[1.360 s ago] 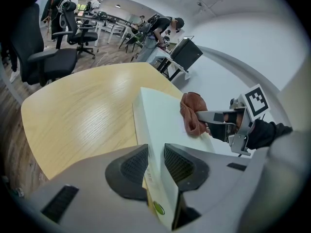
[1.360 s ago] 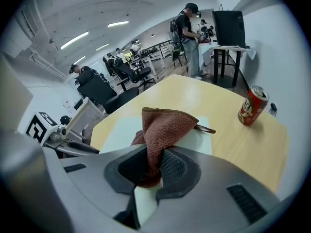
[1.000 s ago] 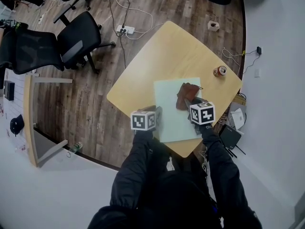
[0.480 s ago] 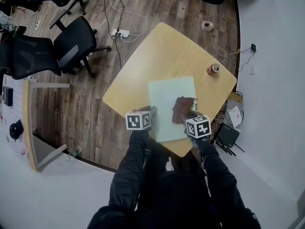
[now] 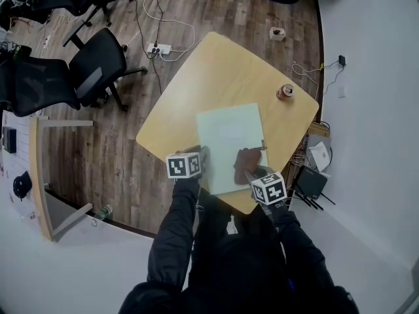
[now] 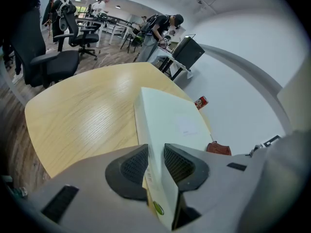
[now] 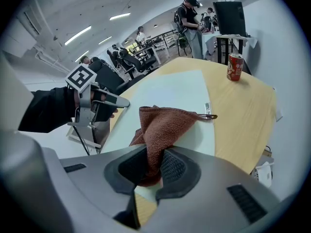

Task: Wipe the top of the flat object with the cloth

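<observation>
Left hand-held gripper (image 5: 204,156), in the head view, is clamping the near left edge of the pale green flat object (image 5: 229,133), which is lying on the wooden surface (image 5: 216,70). The right hand-held gripper (image 5: 251,172) is pinching the brown cloth (image 5: 245,159) at the object's near right corner. A can (image 5: 284,91) is standing well apart. In the left gripper view, both pads are pressing on the object's edge. In the right gripper view, the jaws are squeezing a fold of cloth, and the rest is lying bunched on the object's top.

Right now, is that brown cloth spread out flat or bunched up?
Bunched up. The right gripper pinches the brown cloth into a crumpled ridge of folds that drapes onto the pale flat object.
</observation>
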`<state>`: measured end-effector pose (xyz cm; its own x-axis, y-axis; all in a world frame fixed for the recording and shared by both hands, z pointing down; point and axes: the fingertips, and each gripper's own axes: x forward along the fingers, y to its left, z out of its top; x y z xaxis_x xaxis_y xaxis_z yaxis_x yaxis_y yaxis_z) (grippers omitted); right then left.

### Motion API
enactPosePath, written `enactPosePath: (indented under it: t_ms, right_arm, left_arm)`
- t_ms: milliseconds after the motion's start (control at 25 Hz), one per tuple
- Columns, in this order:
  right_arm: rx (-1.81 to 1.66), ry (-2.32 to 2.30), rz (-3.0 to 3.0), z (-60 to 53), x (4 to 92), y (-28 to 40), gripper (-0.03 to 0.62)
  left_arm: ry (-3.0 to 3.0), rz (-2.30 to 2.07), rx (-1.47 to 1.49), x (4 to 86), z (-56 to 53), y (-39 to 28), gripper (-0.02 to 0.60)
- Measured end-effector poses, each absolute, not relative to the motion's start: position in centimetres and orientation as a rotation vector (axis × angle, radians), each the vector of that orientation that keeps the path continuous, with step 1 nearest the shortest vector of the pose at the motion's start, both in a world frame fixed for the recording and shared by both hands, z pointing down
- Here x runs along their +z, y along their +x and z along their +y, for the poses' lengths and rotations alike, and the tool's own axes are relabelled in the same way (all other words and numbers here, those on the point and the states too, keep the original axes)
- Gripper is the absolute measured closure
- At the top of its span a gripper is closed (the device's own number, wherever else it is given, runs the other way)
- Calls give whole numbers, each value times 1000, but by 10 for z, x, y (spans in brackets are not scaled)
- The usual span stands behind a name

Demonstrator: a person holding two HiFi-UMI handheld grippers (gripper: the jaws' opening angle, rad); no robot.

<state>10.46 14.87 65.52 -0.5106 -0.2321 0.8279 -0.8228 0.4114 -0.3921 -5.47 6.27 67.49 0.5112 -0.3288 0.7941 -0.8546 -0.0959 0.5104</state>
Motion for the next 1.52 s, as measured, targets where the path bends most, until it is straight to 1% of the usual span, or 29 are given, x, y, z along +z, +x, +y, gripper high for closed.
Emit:
enactPosePath:
  t_ms: [480, 720, 1080, 1280, 1520]
  right_arm:
    - [1109, 848, -1969, 189, 641, 116, 525]
    - [979, 899, -2112, 118, 603, 109, 525]
    - [985, 1096, -2100, -16, 612, 115, 525]
    - [1015, 1120, -2033, -33, 635, 118, 525]
    - [1101, 1147, -1974, -17, 652, 129, 525]
  left_arm:
    - [1659, -1031, 589, 673, 64, -52, 460]
    - [1653, -1033, 584, 673, 61, -54, 460]
    - [1655, -1015, 586, 672, 60, -52, 460]
    - [1652, -1002, 593, 674, 59, -53, 460]
    - [1651, -1005, 596, 674, 61, -55, 460]
